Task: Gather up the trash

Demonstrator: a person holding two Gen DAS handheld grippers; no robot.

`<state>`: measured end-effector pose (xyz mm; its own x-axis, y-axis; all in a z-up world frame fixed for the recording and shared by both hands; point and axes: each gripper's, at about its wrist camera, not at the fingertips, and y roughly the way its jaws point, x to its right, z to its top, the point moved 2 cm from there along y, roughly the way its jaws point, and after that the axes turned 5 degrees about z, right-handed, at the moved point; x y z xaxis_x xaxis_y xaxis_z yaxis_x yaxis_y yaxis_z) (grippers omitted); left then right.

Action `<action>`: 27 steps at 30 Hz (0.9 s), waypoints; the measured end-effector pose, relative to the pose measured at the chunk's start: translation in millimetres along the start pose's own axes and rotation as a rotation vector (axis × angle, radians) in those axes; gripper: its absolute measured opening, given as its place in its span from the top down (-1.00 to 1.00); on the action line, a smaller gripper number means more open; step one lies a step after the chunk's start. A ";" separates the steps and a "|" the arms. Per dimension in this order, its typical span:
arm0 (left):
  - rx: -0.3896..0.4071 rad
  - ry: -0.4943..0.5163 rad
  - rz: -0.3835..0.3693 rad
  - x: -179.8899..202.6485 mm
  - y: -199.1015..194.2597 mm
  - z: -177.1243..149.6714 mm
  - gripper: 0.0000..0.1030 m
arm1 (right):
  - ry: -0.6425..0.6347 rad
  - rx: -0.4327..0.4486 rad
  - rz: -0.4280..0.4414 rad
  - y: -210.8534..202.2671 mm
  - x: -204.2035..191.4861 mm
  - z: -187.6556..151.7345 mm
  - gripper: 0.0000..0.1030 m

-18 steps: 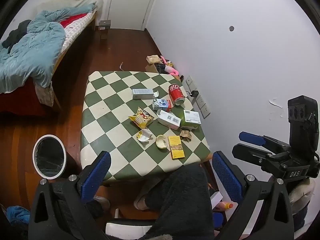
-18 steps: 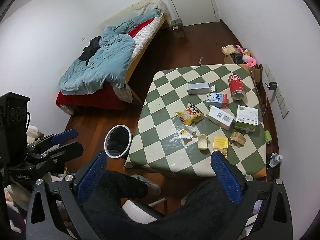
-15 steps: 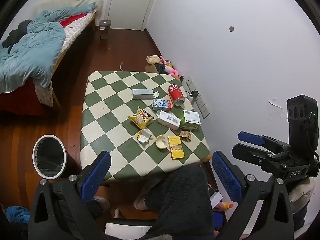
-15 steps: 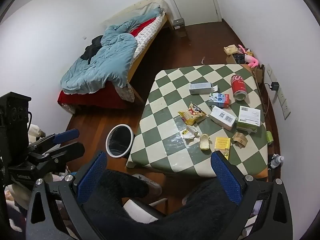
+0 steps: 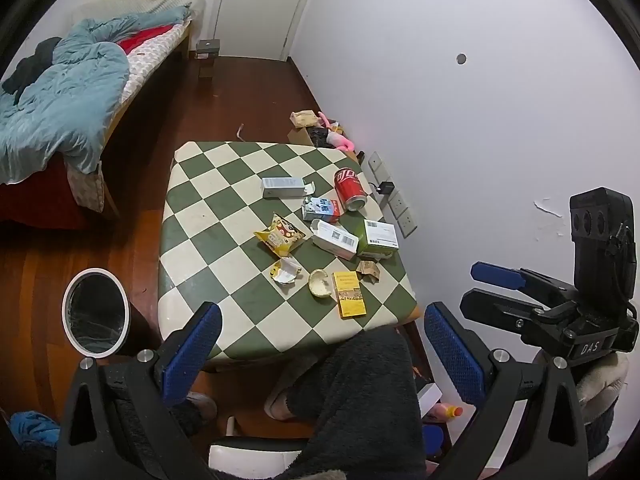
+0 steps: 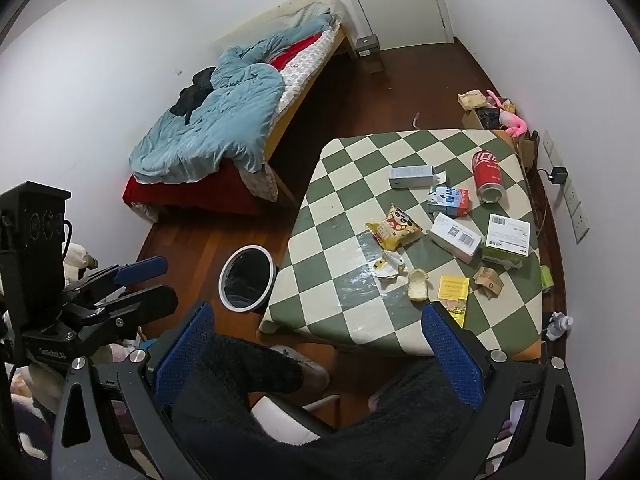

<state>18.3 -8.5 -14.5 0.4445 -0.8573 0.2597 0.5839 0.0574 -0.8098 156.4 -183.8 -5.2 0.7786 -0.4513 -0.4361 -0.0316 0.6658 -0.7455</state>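
A green-and-white checkered table [image 5: 224, 200] [image 6: 344, 160] carries trash: a red can [image 5: 350, 190] [image 6: 487, 176] on its side, a yellow snack bag [image 5: 279, 236] [image 6: 394, 226], several small cartons and boxes [image 5: 334, 238], a yellow packet [image 5: 350, 294] [image 6: 453, 292] and crumpled wrappers [image 5: 285, 272]. A black bin with a white rim [image 5: 96, 312] [image 6: 246, 278] stands on the floor left of the table. My left gripper [image 5: 320, 352] is open and empty, held high above the table's near edge. My right gripper [image 6: 316, 352] is open and empty, also high above it.
A bed with a blue duvet [image 5: 60, 96] [image 6: 216, 120] stands at the far left. Boxes and a pink toy [image 5: 320, 132] lie on the floor by the white wall. The person's dark-clad legs [image 5: 360, 400] are under the table's near edge. Wall sockets [image 5: 396, 204] sit right of the table.
The right wrist view has shifted slightly, the table sliding a little right and down. The left gripper is almost still. Both grippers stay open.
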 end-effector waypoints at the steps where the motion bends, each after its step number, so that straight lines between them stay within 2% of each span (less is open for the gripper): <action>1: -0.001 0.001 -0.004 -2.1 -0.6 0.1 -1.00 | -0.001 0.002 -0.001 -0.1 -0.3 -0.8 -1.00; 27: 0.011 0.002 -0.008 -3.2 -4.4 6.6 -1.00 | -0.007 0.004 -0.001 1.3 -4.7 2.1 -1.00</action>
<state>18.8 -2.7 -8.4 0.4387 -0.8586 0.2652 0.5950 0.0563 -0.8018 154.1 -179.6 -3.1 0.7829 -0.4476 -0.4320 -0.0285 0.6679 -0.7437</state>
